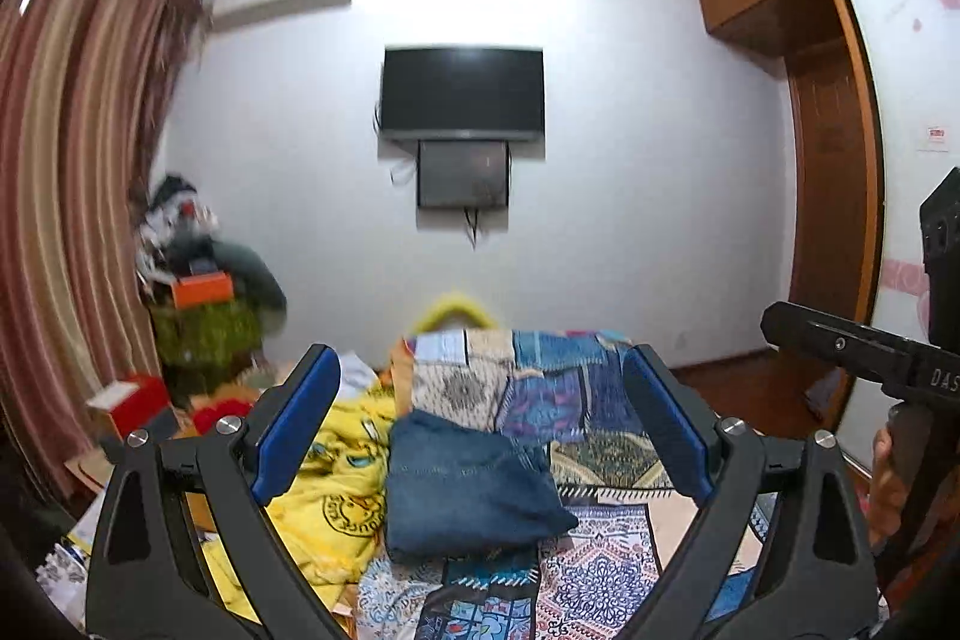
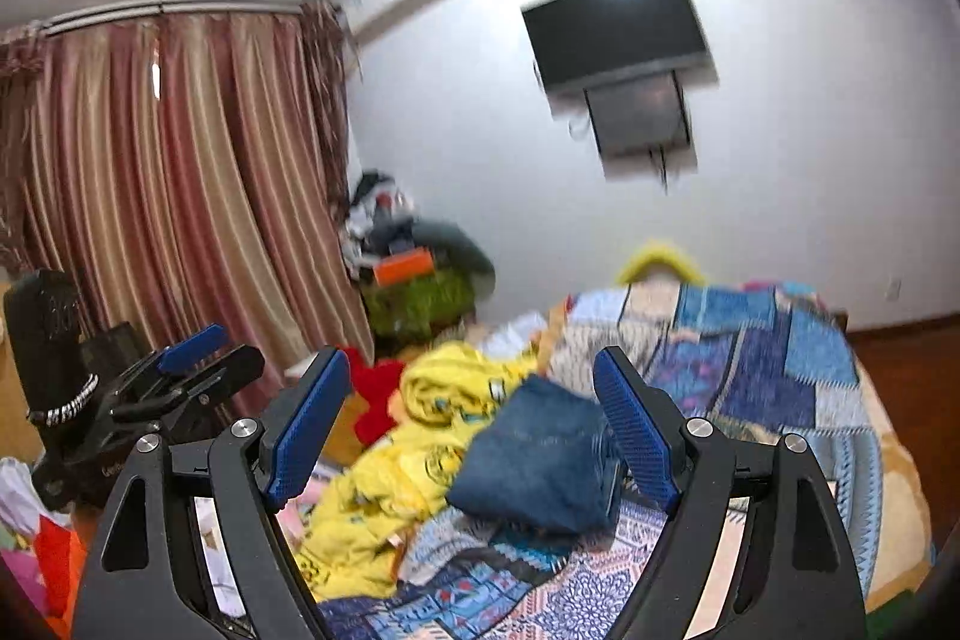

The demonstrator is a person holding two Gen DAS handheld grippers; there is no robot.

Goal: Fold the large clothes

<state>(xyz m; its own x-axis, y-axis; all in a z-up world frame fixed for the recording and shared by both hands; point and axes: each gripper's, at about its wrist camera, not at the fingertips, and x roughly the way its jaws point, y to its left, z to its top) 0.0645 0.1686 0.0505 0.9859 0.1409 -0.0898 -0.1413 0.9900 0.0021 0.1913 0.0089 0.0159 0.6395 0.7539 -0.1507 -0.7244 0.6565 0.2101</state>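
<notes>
I see the folded blue jeans (image 1: 468,490) lying on the patchwork quilt (image 1: 600,568) that covers the bed, between my two sets of fingers in both views. Just left of the jeans, touching them, sits a crumpled yellow garment (image 1: 342,478). My left gripper (image 1: 480,436) hangs above the jeans with fingers spread wide, holding nothing. My right gripper (image 2: 474,424) is likewise released and empty. Beyond the jeans, a dark television (image 1: 462,93) hangs on the wall, slightly blurred.

two grippers (image 1: 480,424) (image 2: 474,424), one folded blue garment (image 1: 468,490), one yellow garment (image 1: 342,466), one patchwork quilt (image 1: 552,388), one television (image 1: 463,93).
</notes>
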